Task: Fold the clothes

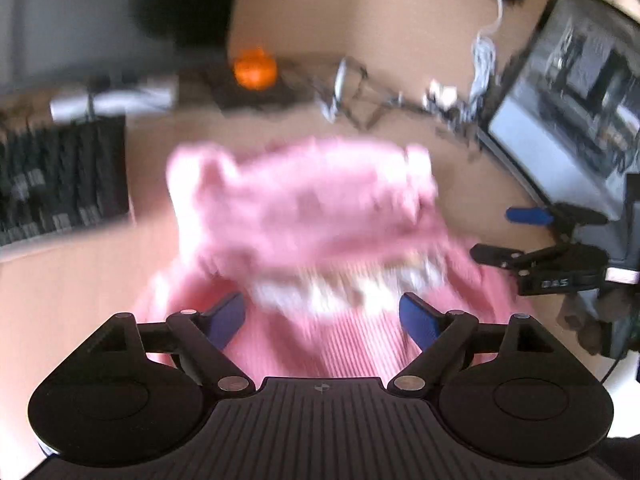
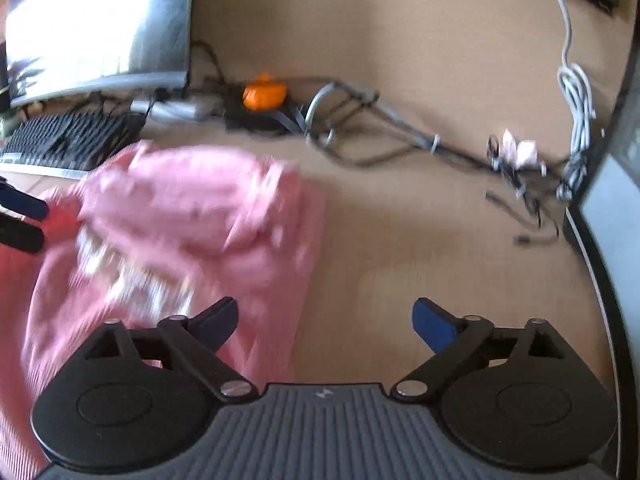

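A pink ribbed garment [image 1: 312, 216] with a white patterned band lies bunched on the wooden table [image 1: 80, 280], blurred in both views. My left gripper [image 1: 322, 312] hangs open just over its near part, its blue pads wide apart and not pressing the cloth. To the right of the garment my right gripper [image 1: 508, 236] shows side-on with its fingers spread. In the right wrist view the garment [image 2: 180, 216] fills the left half. My right gripper [image 2: 325, 312] stands open at the cloth's right edge, with bare table between its fingers. My left gripper [image 2: 24, 220] peeks in at the left edge.
A black keyboard [image 1: 60, 176] lies left of the garment. An orange round object [image 2: 264, 94] and tangled cables [image 2: 400, 140] sit along the back. A monitor [image 1: 572, 92] stands at the right, another screen [image 2: 100, 28] at the back left. A white cable [image 2: 576, 100] hangs on the right.
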{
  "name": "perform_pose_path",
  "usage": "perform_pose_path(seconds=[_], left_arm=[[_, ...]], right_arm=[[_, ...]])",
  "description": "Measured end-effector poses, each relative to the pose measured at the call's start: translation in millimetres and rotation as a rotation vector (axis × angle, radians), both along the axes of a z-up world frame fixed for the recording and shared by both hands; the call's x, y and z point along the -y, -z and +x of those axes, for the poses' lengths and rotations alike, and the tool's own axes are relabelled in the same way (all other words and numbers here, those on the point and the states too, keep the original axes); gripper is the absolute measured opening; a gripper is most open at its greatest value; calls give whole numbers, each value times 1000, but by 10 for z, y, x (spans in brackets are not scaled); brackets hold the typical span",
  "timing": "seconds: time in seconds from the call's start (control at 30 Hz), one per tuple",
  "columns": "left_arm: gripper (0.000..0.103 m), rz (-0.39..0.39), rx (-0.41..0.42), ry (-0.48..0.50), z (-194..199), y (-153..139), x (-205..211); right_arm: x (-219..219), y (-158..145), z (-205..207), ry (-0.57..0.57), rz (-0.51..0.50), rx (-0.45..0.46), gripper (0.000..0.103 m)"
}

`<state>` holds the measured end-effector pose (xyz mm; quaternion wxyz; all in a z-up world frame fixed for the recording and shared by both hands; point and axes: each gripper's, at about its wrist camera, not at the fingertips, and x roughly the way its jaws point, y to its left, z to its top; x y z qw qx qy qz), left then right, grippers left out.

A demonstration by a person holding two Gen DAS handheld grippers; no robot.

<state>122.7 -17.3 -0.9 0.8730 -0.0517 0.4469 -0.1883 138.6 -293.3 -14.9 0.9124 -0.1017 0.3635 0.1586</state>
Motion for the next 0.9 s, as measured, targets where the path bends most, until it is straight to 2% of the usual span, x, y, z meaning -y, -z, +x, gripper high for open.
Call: perform_pose_path(seconds=[0.13,0.2,0.3,0.37,0.4,0.47,0.57,0.63,0.73,0.9], left_arm=[[89,-31,-81,-22,-28,240,118],[92,-23,-70,-7,-20,273,208],[92,-14,-47,34,74,285,421],[90,36,-17,50,172,286,605],[85,67,-3,54,210,280,692],[84,128,22,46,231,223,813],[91,183,80,44,104,66,820],[93,230,113,41,-14,-17,769],[93,290,142,36,-177,-97,635],[93,359,128,3,-363,-95,349]], right_arm=[[-55,194,-129,38,-128,14,98],[2,245,-167,71,-173,42,103],[184,241,-154,153,-207,51,103],[301,249,-118,202,-223,59,103],[354,239,-102,223,-225,54,103],[437,157,-145,242,-196,54,103],[547,-21,-367,236,-110,69,103],[604,-67,-530,251,-95,70,103],[684,-61,-774,293,-105,68,103],[739,83,-1024,373,-112,21,103]])
